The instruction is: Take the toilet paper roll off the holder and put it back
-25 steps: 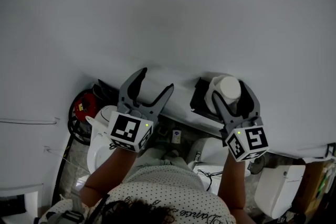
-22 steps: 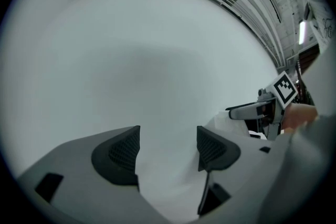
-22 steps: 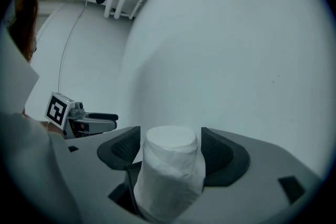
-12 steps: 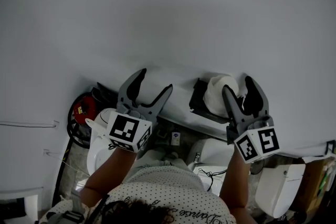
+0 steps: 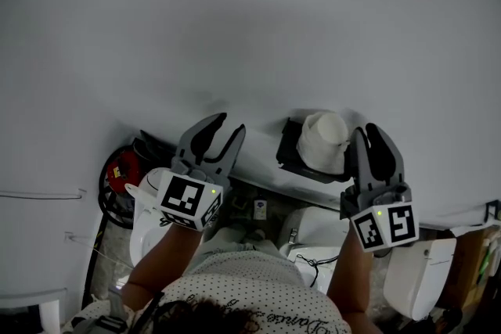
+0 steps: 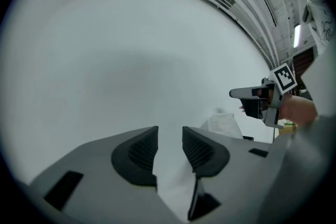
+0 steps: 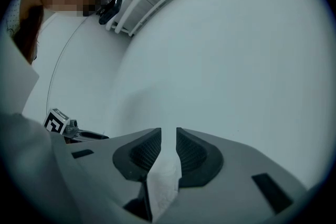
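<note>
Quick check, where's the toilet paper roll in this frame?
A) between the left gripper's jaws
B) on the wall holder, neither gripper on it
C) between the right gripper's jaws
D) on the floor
B: the toilet paper roll sits on the holder. The right gripper beside it and the left gripper are both closing on nothing.

toilet paper roll (image 5: 323,138): white, fairly full, one flat end facing up toward the head camera; seated on the holder (image 5: 290,151), touching it; holder: black bracket on the white wall (image 5: 235,27), showing left of and below the roll; roll's outer sheet looks slightly ruffled
</note>
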{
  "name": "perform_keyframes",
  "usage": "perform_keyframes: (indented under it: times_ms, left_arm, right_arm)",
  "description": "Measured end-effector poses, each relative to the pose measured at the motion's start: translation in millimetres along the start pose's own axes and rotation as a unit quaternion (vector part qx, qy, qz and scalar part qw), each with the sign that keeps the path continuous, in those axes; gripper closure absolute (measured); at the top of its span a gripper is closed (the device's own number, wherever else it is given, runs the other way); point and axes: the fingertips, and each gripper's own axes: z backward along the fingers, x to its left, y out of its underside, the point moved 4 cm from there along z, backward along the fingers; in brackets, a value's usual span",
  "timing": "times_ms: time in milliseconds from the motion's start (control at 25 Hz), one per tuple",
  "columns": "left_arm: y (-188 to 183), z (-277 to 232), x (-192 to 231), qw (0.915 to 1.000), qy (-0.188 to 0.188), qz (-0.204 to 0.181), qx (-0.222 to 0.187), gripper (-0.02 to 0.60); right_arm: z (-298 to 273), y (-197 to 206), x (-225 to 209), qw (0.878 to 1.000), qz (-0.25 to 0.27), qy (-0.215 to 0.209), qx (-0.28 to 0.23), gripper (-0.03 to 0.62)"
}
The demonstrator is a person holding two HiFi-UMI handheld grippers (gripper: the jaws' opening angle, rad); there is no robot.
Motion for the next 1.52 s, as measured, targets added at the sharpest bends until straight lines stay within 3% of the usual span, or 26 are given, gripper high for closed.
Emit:
perform_keyframes:
  times_ms: [240, 440, 1040, 1520]
  left_arm:
    - [4, -2, -8, 0.9998, 0.017, -0.003, 0.008, 0.53]
    - [3, -4, -16, 0.9995, 0.03, 0.002, 0.004, 0.568]
    - [-5, -14, -42, 0.9974, 0.072, 0.003, -0.005, 0.575]
    - [-7, -18, -52, 0.9957, 0.092, -0.007, -0.004, 0.575]
  right_arm:
    - [16, 7, -7, 1.0, 0.007, 0.027, 0.004, 0.533]
    - [34, 14, -13, 0.999, -0.008, 0.054, 0.002, 0.537]
    - [60, 33, -13, 0.996, -0.013, 0.083, 0.03, 0.534]
    - [58, 36, -8, 0.996, -0.026, 0.074, 0.034, 0.522]
